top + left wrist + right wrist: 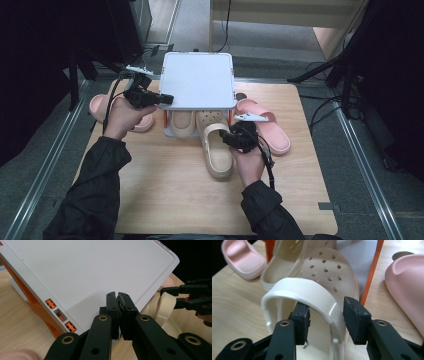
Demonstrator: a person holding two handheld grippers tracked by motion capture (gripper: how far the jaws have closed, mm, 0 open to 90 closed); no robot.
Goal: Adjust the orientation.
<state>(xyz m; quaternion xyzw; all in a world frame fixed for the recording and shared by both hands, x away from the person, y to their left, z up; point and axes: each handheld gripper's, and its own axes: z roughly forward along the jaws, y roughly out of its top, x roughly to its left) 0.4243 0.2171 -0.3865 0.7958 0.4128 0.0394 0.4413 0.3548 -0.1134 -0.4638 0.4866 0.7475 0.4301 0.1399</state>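
Note:
A cream perforated clog lies on the table with its toe under the white-topped shoe rack. My right gripper straddles the clog's raised heel strap; the left pad sits against the strap and the right pad stands off it, so the jaws are open. From above, that right gripper is over the clog's heel end. My left gripper is shut with nothing between its pads, its tips over the near-left edge of the rack's top. A second cream clog sits on the rack's lower level.
One pink slipper lies left of the rack behind the left hand, another pink slipper lies right of it beside the right hand. The rack has orange posts. Bare wooden tabletop stretches toward the person.

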